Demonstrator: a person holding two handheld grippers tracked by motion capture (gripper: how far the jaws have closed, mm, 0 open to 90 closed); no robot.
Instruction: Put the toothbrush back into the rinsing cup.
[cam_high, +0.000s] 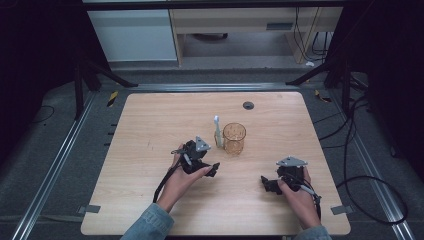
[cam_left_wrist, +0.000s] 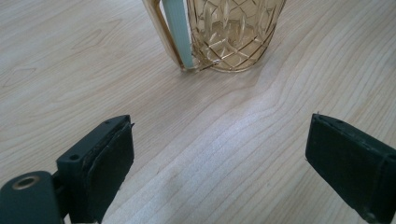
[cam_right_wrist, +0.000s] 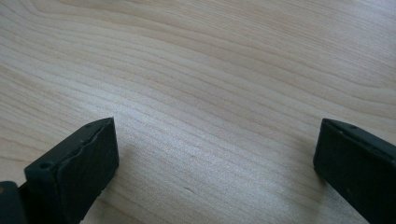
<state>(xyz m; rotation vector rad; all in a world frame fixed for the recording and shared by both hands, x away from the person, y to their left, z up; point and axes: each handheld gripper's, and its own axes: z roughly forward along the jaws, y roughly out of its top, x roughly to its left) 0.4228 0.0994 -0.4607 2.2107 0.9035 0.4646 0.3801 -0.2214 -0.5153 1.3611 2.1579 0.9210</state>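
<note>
An amber cut-pattern glass cup (cam_high: 234, 138) (cam_left_wrist: 232, 32) stands upright near the table's middle. A pale slim stick, like a toothbrush (cam_high: 217, 131) (cam_left_wrist: 179, 32), stands upright against the cup's left side, beside a tan handle-like strip. My left gripper (cam_high: 212, 165) (cam_left_wrist: 220, 125) rests low, just in front and left of the cup, aimed at it. It is open with only bare wood between its jaws. My right gripper (cam_high: 266, 183) (cam_right_wrist: 218, 126) sits at the front right, pointing left. It is open over bare wood and holds nothing.
The wooden table (cam_high: 150, 125) has a small round black grommet (cam_high: 248, 105) near its far edge. Black stand legs (cam_high: 100, 70) and cables (cam_high: 360, 150) lie on the floor around it. A white cabinet (cam_high: 132, 30) stands behind.
</note>
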